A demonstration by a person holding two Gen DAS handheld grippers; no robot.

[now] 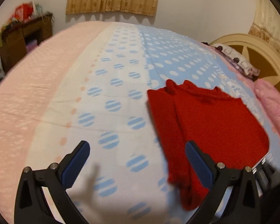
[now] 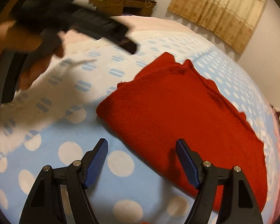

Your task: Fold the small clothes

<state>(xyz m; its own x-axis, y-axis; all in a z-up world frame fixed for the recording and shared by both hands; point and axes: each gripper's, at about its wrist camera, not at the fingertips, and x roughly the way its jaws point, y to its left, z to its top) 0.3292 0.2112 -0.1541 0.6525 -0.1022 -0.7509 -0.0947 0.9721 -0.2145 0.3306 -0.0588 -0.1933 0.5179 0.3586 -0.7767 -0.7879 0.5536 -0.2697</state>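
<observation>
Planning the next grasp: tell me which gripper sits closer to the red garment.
The right gripper: one of its fingers overlaps the red garment. The left gripper is off over the white spotted sheet.

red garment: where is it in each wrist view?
Left wrist: red garment at right of centre, running behind the left claw's right finger.
Right wrist: red garment at centre-right, ahead of the right claw.
Shared landmark: the polka-dot blanket beneath it.

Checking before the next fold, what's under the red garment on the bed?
The red garment lies on the blue polka-dot blanket, which shows all around it. Anything beneath the cloth itself is covered.
</observation>
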